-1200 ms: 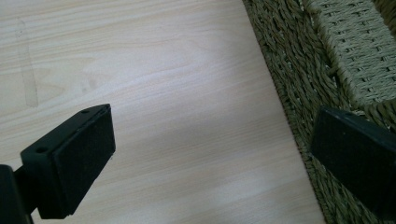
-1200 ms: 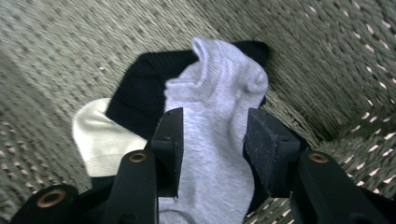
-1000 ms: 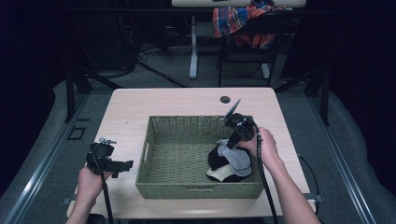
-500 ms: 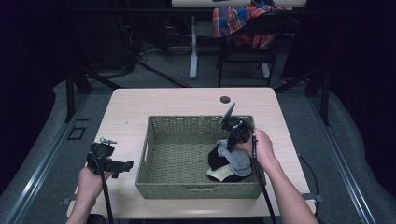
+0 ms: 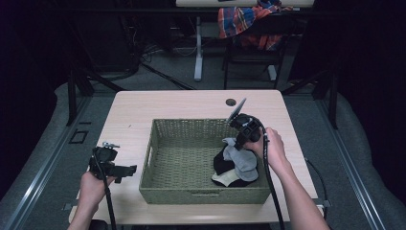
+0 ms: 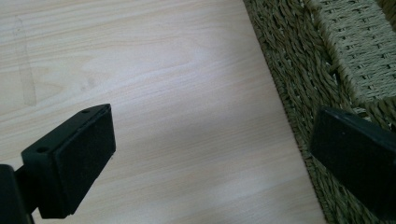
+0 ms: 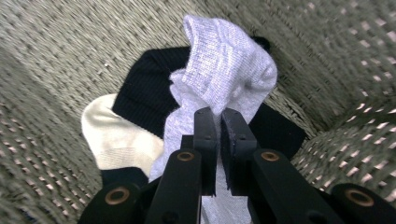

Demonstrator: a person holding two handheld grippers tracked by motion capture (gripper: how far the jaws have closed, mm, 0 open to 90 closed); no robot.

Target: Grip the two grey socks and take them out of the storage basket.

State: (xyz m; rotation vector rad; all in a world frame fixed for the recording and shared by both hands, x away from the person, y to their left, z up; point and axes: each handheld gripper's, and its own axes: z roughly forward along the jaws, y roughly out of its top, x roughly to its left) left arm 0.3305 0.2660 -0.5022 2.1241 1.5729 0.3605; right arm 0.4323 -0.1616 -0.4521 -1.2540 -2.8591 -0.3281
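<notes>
a woven basket (image 5: 167, 191) sits in the middle of a pale wood table (image 5: 182, 103). in its right half lies a small heap of socks: a grey sock (image 5: 241, 160) on top, a black sock (image 5: 221, 164) under it, and a cream sock (image 5: 224, 179) toward the near wall.

the right gripper (image 5: 238, 142), held in the right hand (image 5: 272, 148), reaches down over the basket's right side to the heap. in the right gripper view its jaws are pinched nearly together on a fold of the grey sock (image 7: 224, 79), which stands up in a bunch above the tips; the black sock (image 7: 144, 100) spreads behind and to both sides, and the cream sock (image 7: 114, 133) lies at the left. basket wall (image 7: 336, 70) rises close round the heap, so the jaws work in a tight corner. the gripper's cable (image 5: 270, 191) trails back along the forearm.

the left gripper (image 5: 125, 170) is in the left hand (image 5: 93, 184) at the table's near left edge, just beside the basket's left wall and apart from the socks. in the left gripper view its jaws stand wide apart with nothing between them, bare table (image 6: 154, 93) below and the basket's outer wall (image 6: 299, 70) at the right, near the right jaw.

a round dark hole (image 5: 231, 102) sits in the tabletop beyond the basket. behind the table stand a chair with a plaid cloth (image 5: 249, 21) over it and a white post (image 5: 198, 52), on a grey floor.
</notes>
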